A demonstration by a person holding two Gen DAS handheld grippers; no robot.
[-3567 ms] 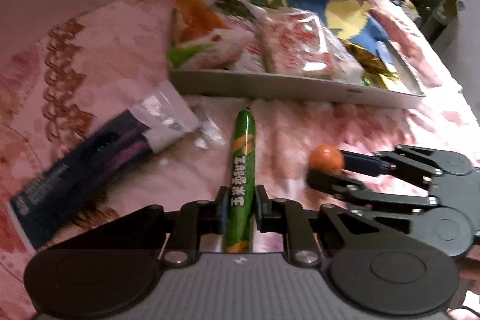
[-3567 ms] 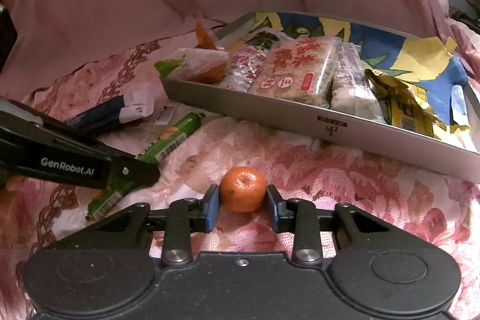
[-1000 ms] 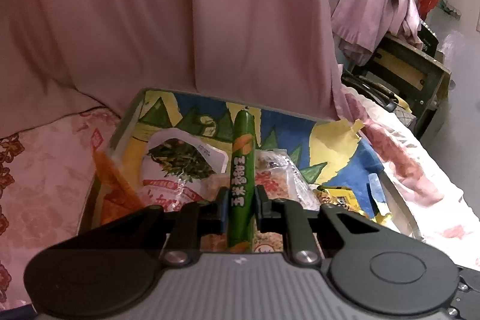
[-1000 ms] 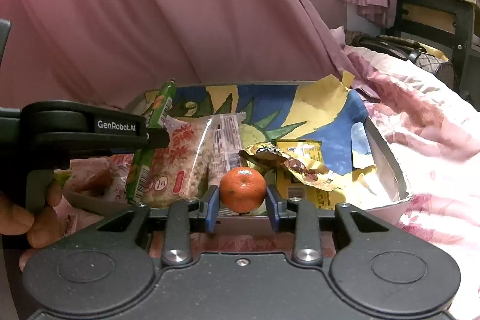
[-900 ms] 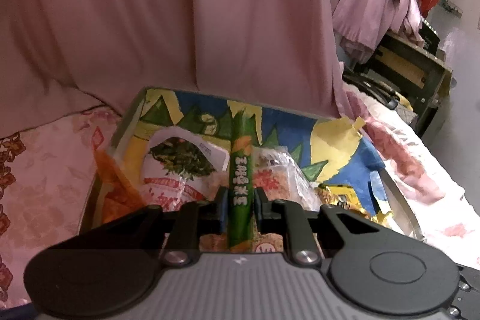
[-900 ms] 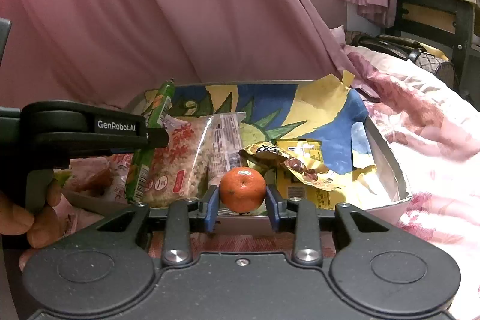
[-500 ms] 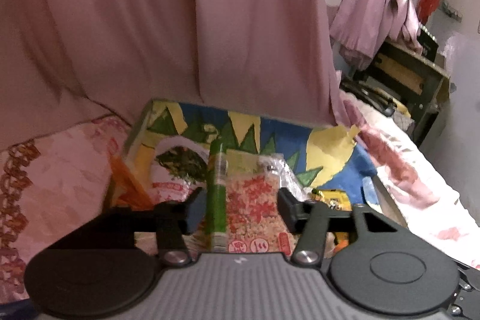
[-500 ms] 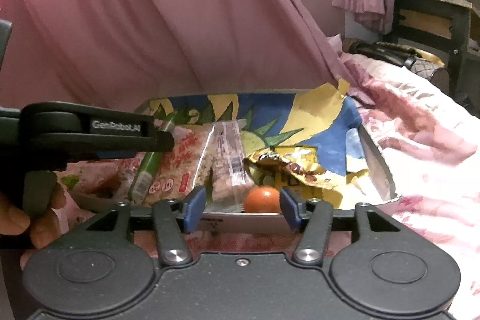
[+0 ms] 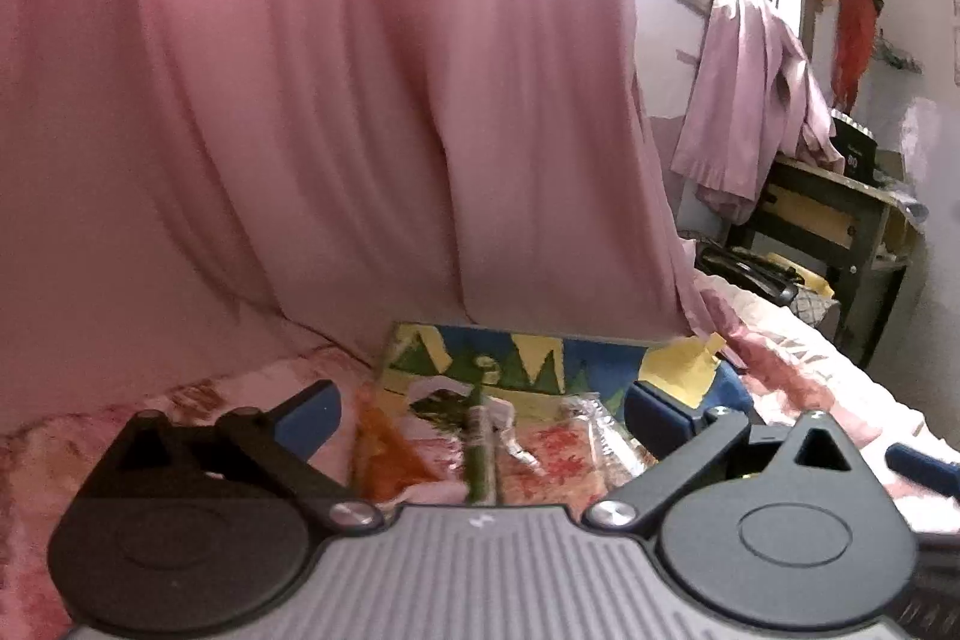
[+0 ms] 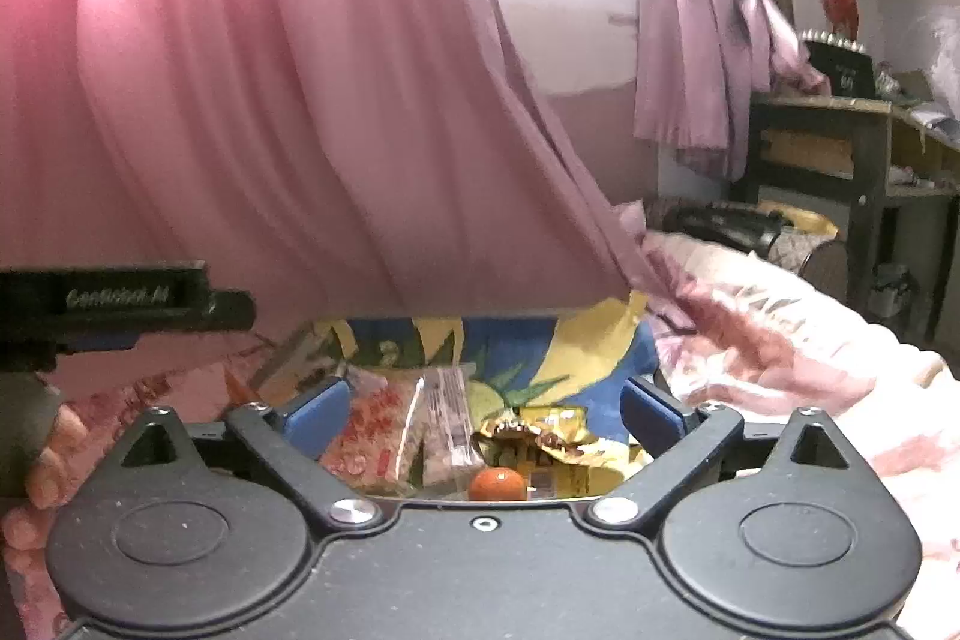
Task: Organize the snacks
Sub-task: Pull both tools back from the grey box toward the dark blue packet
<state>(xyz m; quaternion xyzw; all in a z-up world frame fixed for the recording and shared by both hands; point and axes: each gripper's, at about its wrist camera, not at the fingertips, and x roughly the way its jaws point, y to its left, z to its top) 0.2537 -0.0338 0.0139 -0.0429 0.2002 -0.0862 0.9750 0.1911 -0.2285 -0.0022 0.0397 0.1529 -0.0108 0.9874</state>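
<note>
A: How do the left tongs stand?

B: Spread wide and opening, nothing pinched. Between the blue pads, low in the centre of the frame, the green snack stick lies loose on the packets in the tray.

A: And the right tongs?

B: Also opening, pads well apart and pressing on nothing. The mandarin sits in the tray at the bottom centre, beside a gold wrapper and a red-printed packet.

A: Anything else?

B: A pink curtain fills the upper left, and the person's hand shows at the left edge. The tray rests on a flowered bed.
</note>
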